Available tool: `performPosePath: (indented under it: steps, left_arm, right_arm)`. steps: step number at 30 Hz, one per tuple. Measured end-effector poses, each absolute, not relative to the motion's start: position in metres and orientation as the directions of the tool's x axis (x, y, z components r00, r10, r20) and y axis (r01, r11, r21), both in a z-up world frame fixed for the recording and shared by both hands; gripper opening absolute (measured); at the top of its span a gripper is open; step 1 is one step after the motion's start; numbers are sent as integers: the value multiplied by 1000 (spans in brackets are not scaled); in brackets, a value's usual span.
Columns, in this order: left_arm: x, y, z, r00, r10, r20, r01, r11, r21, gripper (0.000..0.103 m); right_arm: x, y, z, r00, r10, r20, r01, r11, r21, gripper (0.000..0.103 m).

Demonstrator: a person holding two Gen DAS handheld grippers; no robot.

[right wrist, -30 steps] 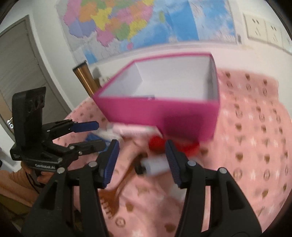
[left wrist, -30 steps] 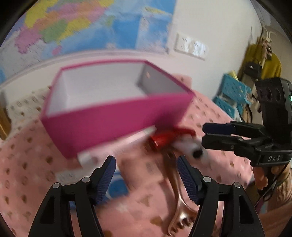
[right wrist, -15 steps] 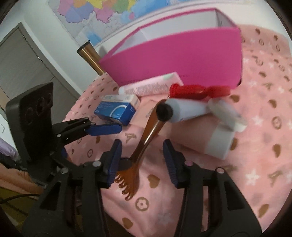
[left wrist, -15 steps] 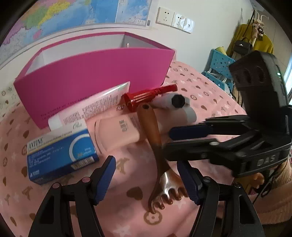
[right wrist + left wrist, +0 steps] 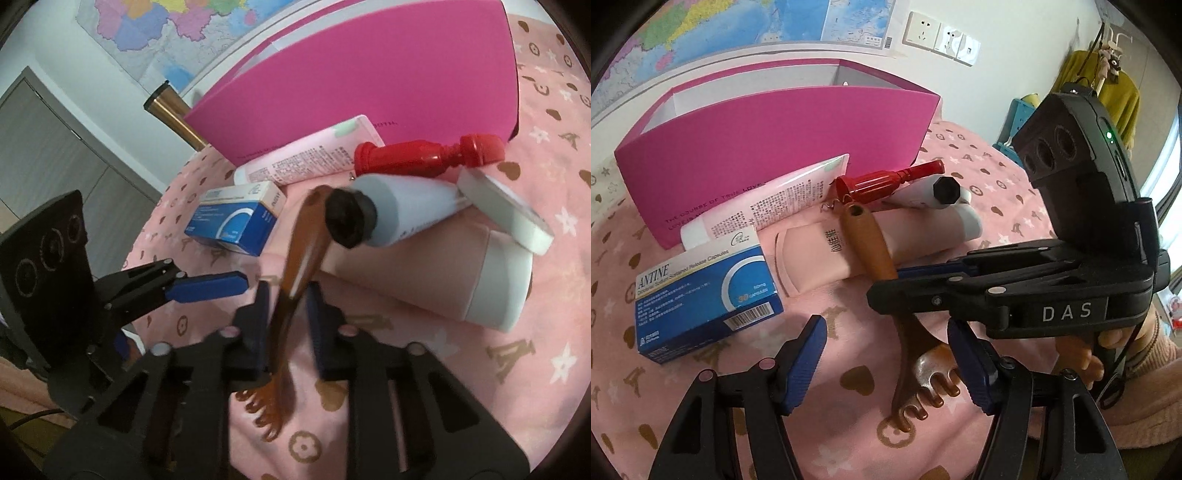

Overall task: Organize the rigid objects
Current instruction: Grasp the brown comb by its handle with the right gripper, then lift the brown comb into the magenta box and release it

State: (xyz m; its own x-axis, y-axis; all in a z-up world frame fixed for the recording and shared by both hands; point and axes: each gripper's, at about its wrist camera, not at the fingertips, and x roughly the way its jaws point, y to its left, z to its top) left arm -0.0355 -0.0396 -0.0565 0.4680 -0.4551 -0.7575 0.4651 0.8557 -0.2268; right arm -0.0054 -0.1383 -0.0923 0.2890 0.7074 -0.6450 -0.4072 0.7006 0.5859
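Note:
A brown back scratcher [image 5: 875, 254] lies on the pink cloth with its claw end toward me. My right gripper [image 5: 286, 306] straddles its handle [image 5: 303, 251], jaws close on each side but still slightly apart. It also shows in the left wrist view [image 5: 890, 286]. My left gripper [image 5: 886, 354] is open and empty just short of the claw [image 5: 931, 384]. Behind stand a pink box [image 5: 775, 147], a red corkscrew [image 5: 886, 182], a pink tube [image 5: 768, 206], a blue medicine carton [image 5: 705, 295], a grey tube with black cap [image 5: 388, 212] and a peach tube [image 5: 424, 277].
The pink patterned cloth [image 5: 849, 369] covers the table. A wall with a map [image 5: 738, 26] and sockets [image 5: 942, 37] is behind the box. A gold cylinder [image 5: 173, 114] stands left of the box. Blue crates [image 5: 1015, 122] and hanging clothes [image 5: 1100, 85] are at the right.
Both grippers dropped lower and closer to the objects. My right gripper moved onto the scratcher handle and its jaws narrowed around it. The left stayed open.

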Motion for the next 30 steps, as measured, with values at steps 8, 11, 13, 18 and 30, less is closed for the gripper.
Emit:
performPosePath:
  steps: [8, 11, 13, 18, 30]
  left_arm:
    - [-26, -38, -53, 444, -520, -730, 475, 827, -301, 69]
    - [-25, -36, -49, 447, -539, -714, 487, 816, -312, 69]
    - [-26, -37, -44, 452, -548, -704, 502, 809, -307, 64]
    - [-23, -42, -27, 495, -539, -682, 516, 814, -269, 57]
    - [17, -41, 34, 579, -553, -598, 512, 819, -261, 44]
  right_arm:
    - [-11, -136, -79, 296, 733, -612, -454, 672, 585, 14]
    - [-13, -135, -71, 303, 742, -598, -470, 662, 583, 14]
    - [-13, -135, -65, 307, 748, -588, -479, 655, 584, 14]
    - [-14, -135, -44, 327, 764, -557, -519, 637, 569, 13]
    - [10, -147, 15, 426, 767, -481, -590, 638, 495, 13]
